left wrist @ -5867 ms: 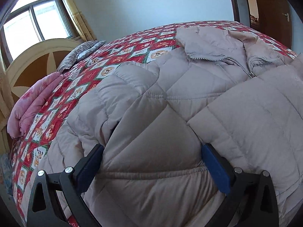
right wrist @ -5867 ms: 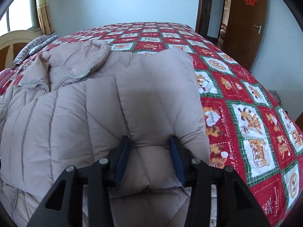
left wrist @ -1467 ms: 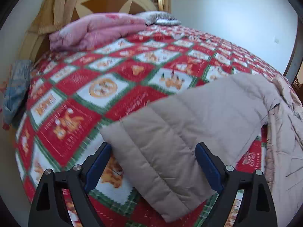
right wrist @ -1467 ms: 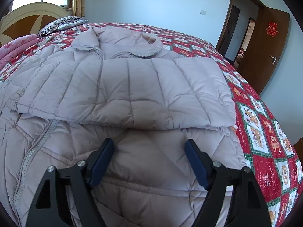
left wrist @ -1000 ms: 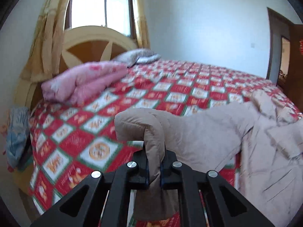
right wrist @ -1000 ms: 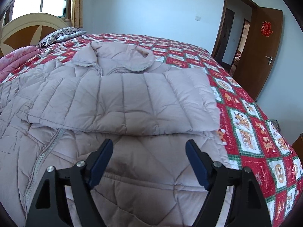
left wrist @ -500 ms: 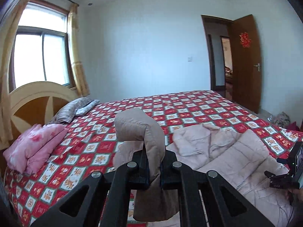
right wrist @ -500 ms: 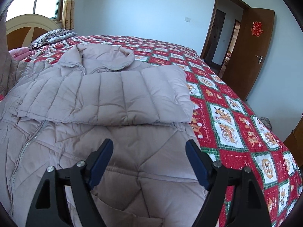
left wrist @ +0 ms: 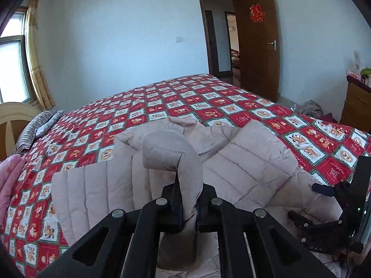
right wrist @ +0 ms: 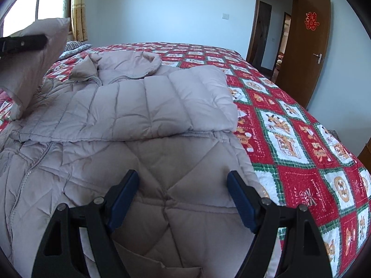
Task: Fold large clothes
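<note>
A large beige quilted jacket (right wrist: 143, 153) lies front up on the bed, its right sleeve (right wrist: 162, 106) folded across the chest. My left gripper (left wrist: 187, 206) is shut on the cuff of the left sleeve (left wrist: 171, 155) and holds it lifted above the jacket body (left wrist: 245, 173). The lifted sleeve also shows at the upper left of the right wrist view (right wrist: 34, 55). My right gripper (right wrist: 183, 197) is open and empty, low over the jacket's lower front; it shows at the right edge of the left wrist view (left wrist: 336, 210).
A red, green and white patterned quilt (right wrist: 301, 143) covers the bed. A striped pillow (left wrist: 37, 129) and pink bedding (left wrist: 9, 180) lie by the wooden headboard (left wrist: 11, 120). An open brown door (left wrist: 257, 44) and a wooden cabinet (left wrist: 357, 106) stand beyond the bed.
My left gripper shut on the left sleeve's cuff, lifted it and has swung it to the right over the jacket. The right gripper has stayed open and nearly still.
</note>
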The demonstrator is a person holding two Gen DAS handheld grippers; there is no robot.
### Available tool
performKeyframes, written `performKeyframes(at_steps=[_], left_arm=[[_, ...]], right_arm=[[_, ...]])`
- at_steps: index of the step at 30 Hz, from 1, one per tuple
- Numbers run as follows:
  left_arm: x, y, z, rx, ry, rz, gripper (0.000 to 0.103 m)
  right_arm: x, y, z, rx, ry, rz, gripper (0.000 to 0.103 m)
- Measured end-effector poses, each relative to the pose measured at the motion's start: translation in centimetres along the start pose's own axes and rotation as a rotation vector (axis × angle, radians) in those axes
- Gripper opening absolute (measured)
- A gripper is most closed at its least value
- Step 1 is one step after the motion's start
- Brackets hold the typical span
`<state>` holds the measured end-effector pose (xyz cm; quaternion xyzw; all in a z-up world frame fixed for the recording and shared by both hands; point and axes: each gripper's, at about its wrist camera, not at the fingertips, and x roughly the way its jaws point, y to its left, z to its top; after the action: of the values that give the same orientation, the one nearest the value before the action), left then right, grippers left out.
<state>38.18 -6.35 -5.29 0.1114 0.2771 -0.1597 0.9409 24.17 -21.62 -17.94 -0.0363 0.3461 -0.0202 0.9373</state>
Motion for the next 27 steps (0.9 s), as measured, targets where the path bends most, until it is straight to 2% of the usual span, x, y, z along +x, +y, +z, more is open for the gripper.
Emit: performKeyframes(at_steps=[5,8,10,11,12,13,14,16,20,24,27], left_arm=[[3.0,-2.8,-0.6,0.02,0.032,-0.044,0.007],[4.2,-4.0,-0.8,0.025,0.04,-0.047,0.011],[4.7,-4.6,-0.9,0.029,0.046,-0.046,0.026],[4.9,-4.9,-0.9,0.032,0.045,-0.042,0.048],[4.8,-5.0,-0.9,0.036,0.033,-0.026,0.073],[4.5,-5.0,-1.0,0.038,0.01,-0.008,0.081],[4.2,-4.9,-1.0,0.041,-0.018,-0.005,0.084],[3.7,-4.9,-1.0,0.053,-0.031,-0.025,0.085],[3.2,-2.9,-1.4,0.052,-0.037,0.024,0.085],[2.9,2.6,-2.6,-0.011,-0.004,0.119,0.085],[2.8,7.8,-3.8,-0.07,0.018,0.208,0.085]], right_arm=[[0.3,-0.2,-0.1,0.01,0.006,0.013,0.081],[0.4,-0.1,-0.2,0.009,0.006,0.012,0.082],[0.4,0.0,-0.3,0.007,0.006,0.01,0.082],[0.4,0.1,-0.3,0.006,0.006,0.009,0.082],[0.5,0.1,-0.3,0.005,0.007,0.008,0.082],[0.5,0.1,-0.3,0.004,0.007,0.007,0.082],[0.5,0.1,-0.3,0.004,0.007,0.007,0.082],[0.4,0.1,-0.4,0.004,0.007,0.008,0.082],[0.5,0.0,-0.3,0.008,0.009,0.015,0.082],[0.0,-0.9,0.1,0.043,0.007,0.066,0.082],[-1.8,-1.6,1.5,0.135,-0.026,0.143,0.082]])
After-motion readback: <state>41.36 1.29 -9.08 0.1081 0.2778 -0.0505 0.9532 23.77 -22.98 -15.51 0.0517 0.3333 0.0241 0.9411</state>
